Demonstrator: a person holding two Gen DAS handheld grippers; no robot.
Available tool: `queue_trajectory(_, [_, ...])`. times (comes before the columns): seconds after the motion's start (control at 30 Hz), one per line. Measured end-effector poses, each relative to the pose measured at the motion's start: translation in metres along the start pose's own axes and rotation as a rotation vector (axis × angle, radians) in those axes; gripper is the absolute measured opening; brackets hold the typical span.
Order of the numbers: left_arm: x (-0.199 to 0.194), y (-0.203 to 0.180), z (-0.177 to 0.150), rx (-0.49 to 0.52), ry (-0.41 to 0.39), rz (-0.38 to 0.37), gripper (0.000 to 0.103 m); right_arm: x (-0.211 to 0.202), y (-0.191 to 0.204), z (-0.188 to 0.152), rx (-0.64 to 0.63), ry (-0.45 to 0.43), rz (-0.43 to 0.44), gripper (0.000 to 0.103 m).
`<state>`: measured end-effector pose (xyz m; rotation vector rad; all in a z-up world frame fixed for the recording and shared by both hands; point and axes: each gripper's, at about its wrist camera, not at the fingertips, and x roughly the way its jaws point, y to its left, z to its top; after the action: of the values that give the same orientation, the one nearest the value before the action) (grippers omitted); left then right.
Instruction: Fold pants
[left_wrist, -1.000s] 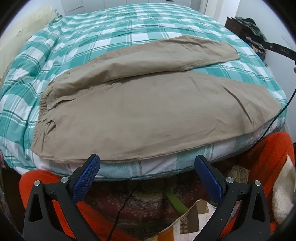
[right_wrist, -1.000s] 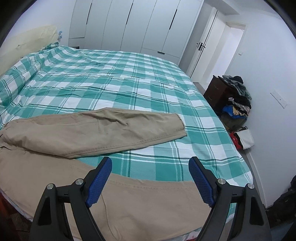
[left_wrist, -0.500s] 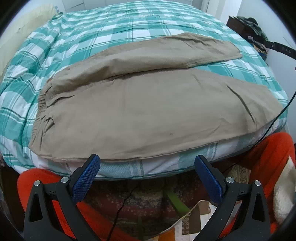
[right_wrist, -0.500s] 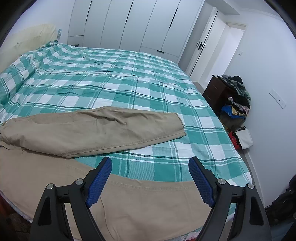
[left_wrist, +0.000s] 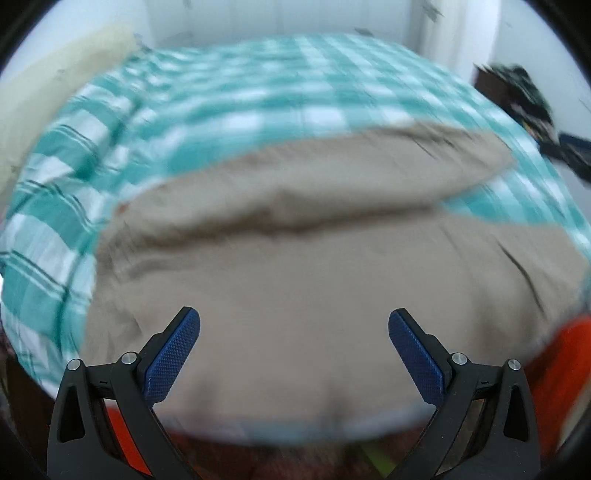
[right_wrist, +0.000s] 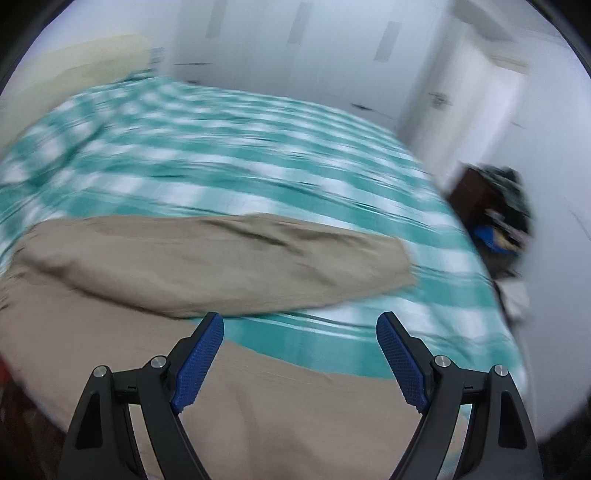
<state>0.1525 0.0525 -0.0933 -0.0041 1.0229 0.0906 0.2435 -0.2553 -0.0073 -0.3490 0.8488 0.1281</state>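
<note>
Two wrist fisheyes angled down, close above shared khaki pants (left_wrist: 314, 280) on checked bed (right_wrist: 258, 155).

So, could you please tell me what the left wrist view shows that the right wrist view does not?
Only the left wrist view shows the orange fabric below the bed's near edge and the pants' waist end. Only the right wrist view shows the white wardrobe doors and the room door. Both show the tan pants spread on the teal checked bedspread, the cluttered dresser, and open blue-padded fingers.

Bed (right_wrist: 258, 155) under teal-white checked cover; cream pillow (right_wrist: 74, 62) at head; white wardrobe doors (right_wrist: 295, 48) behind; dark dresser (right_wrist: 491, 206) heaped with clothes at right, all blurred.
</note>
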Motion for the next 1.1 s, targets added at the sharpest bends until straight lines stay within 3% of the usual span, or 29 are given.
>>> queue_trajectory(0.13, [0.064, 0.04, 0.004, -0.084, -0.042, 0.122, 0.102, 0.025, 0.077, 0.036, -0.115, -0.027, 0.336, 0.084])
queue_trajectory(0.17, [0.076, 0.046, 0.0, -0.084, -0.035, 0.136, 0.102, 0.04, 0.101, 0.054, -0.135, -0.021, 0.461, 0.084])
queue_trajectory(0.27, [0.112, 0.056, -0.023, -0.036, 0.019, 0.157, 0.102, 0.081, 0.158, 0.091, -0.21, 0.01, 0.662, 0.084])
queue_trajectory(0.37, [0.12, 0.056, -0.034, -0.003, 0.017, 0.12, 0.102, 0.144, 0.233, 0.135, -0.354, 0.095, 0.798, 0.084])
queue_trajectory(0.43, [0.12, 0.053, -0.03, 0.018, 0.03, 0.092, 0.102, 0.186, 0.28, 0.155, -0.451, 0.173, 0.844, 0.083])
queue_trajectory(0.57, [0.123, 0.053, -0.026, 0.015, 0.05, 0.059, 0.102, 0.254, 0.36, 0.172, -0.712, 0.312, 0.811, 0.073])
queue_trajectory(0.7, [0.125, 0.053, -0.023, 0.009, 0.067, 0.036, 0.102, 0.294, 0.392, 0.17, -0.872, 0.386, 0.76, 0.065])
queue_trajectory(0.77, [0.125, 0.052, -0.023, 0.009, 0.071, 0.036, 0.102, 0.308, 0.398, 0.169, -0.897, 0.453, 0.775, 0.057])
queue_trajectory(0.87, [0.126, 0.052, -0.022, 0.01, 0.076, 0.032, 0.102, 0.309, 0.401, 0.165, -0.971, 0.509, 0.805, 0.034])
queue_trajectory(0.9, [0.126, 0.052, -0.022, 0.01, 0.076, 0.031, 0.102, 0.308, 0.401, 0.165, -0.996, 0.513, 0.795, 0.024])
queue_trajectory(0.93, [0.126, 0.052, -0.022, 0.01, 0.078, 0.031, 0.102, 0.306, 0.401, 0.164, -1.026, 0.507, 0.776, 0.006])
queue_trajectory(1.0, [0.126, 0.053, -0.022, 0.008, 0.081, 0.028, 0.102, 0.297, 0.401, 0.162, -1.102, 0.462, 0.72, 0.003])
queue_trajectory(1.1, [0.128, 0.055, -0.021, 0.006, 0.085, 0.022, 0.102, 0.274, 0.409, 0.16, -1.217, 0.301, 0.539, 0.003])
